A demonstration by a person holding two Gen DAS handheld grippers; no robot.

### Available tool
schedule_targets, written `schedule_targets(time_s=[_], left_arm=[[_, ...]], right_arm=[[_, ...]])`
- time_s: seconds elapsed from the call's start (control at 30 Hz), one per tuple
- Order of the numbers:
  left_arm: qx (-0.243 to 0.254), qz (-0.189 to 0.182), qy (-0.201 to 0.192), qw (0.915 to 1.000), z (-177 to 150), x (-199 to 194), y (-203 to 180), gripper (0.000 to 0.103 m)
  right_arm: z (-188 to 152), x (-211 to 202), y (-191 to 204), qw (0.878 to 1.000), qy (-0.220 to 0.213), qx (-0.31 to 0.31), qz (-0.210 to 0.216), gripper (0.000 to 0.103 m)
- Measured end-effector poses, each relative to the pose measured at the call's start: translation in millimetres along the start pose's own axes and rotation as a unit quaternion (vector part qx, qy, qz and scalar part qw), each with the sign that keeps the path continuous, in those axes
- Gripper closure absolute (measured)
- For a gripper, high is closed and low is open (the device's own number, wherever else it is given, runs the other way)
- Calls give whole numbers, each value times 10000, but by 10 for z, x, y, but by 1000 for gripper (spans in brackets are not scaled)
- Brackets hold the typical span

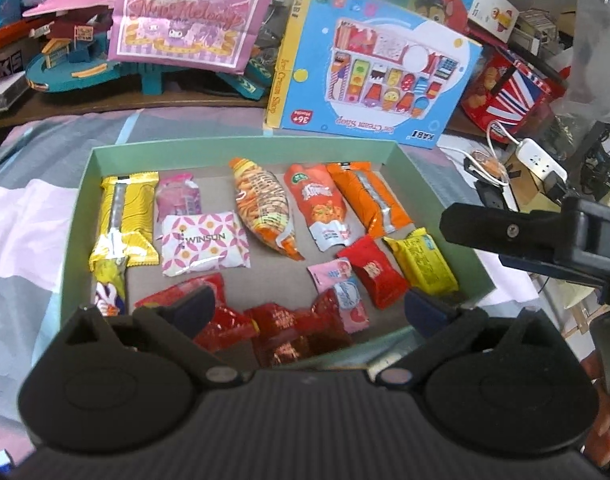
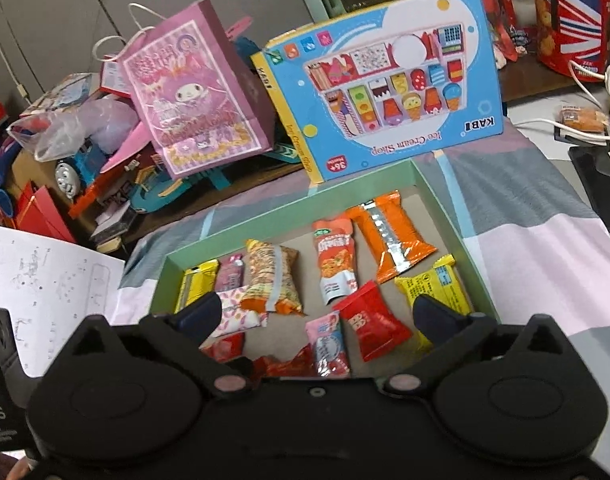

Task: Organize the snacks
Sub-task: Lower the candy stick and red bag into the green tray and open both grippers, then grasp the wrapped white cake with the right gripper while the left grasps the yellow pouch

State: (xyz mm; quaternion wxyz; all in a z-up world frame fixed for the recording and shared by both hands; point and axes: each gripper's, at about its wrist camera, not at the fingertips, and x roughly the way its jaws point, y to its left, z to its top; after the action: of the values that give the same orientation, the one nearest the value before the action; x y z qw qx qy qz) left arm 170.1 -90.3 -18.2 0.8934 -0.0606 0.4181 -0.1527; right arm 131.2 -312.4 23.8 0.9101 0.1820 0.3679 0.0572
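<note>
Hovering over one green tray (image 1: 85, 184) holding about thirteen snack packets.
Left tongs (image 1: 305, 304) and right tongs (image 2: 317, 312) both spread wide, gripping nothing, above the tray's near edge.

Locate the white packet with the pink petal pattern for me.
The white pink-patterned packet lies inside the shallow green box, left of centre in the left wrist view, between the long yellow wrapper and the orange noodle-snack bag.
</note>
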Motion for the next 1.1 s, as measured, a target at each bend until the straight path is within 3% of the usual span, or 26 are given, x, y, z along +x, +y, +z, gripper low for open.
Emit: schedule_targets(time_s=[0.5, 0.87, 1.03, 1.1], left_arm=[[-10, 23, -116, 9999, -497, -510, 106, 0], [-120, 180, 459, 9987, -980, -305, 403, 0], [-216, 249, 632, 9975, -1045, -164, 488, 0], [-217, 250, 659, 9973, -1024, -104, 477, 0]], right_arm=[[-419, -572, 68, 9999, -128, 87, 51, 0], [-870, -416, -61, 9982, 485, 347, -9, 0], [-987, -283, -102, 9975, 593, 305, -212, 0], [-1014, -237, -129, 9974, 576, 239, -360, 7]])
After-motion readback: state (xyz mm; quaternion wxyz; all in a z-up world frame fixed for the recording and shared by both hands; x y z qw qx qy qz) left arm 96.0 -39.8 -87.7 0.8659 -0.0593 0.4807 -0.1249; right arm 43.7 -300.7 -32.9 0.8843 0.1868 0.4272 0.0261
